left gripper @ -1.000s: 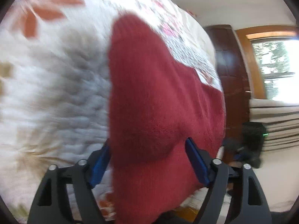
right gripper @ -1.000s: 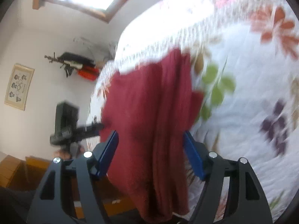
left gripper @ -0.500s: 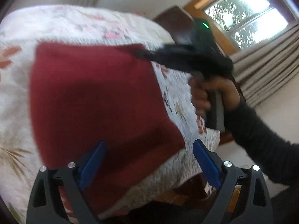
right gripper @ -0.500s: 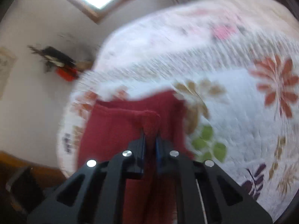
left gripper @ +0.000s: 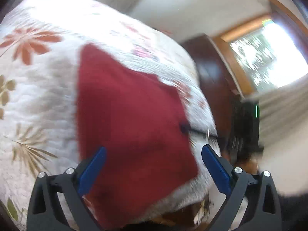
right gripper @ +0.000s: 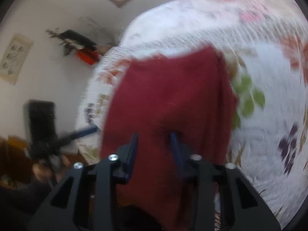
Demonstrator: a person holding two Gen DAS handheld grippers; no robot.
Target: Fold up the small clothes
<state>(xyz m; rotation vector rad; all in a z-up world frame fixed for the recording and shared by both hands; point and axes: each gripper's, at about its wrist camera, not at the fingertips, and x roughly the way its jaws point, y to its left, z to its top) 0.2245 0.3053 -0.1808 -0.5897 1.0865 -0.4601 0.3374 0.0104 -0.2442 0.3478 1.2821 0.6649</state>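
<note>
On the left we see the floral quilt (left gripper: pixel 38 88) covering the bed, white with orange and tan flowers, and on it lies the red garment (left gripper: pixel 130 119), a knitted piece spread near the bed's near edge, its lower part running over that edge toward us. Our left gripper (left gripper: pixel 153 157) hangs just above the cloth with its blue pads set wide apart, one on each side of the garment's lower part, holding nothing. Further right in this view a dark wooden door (left gripper: pixel 213 80) and a bright window (left gripper: pixel 269 53) stand behind the bed, and the other tool shows only as a dark blur. In the right wrist view the same red garment (right gripper: pixel 173 100) lies on the quilt (right gripper: pixel 269 77), which here shows green leaves and a purple flower. Our right gripper (right gripper: pixel 154 144) has its fingers drawn narrow, with red cloth between them; motion blur keeps us from telling whether they actually pinch it.
</note>
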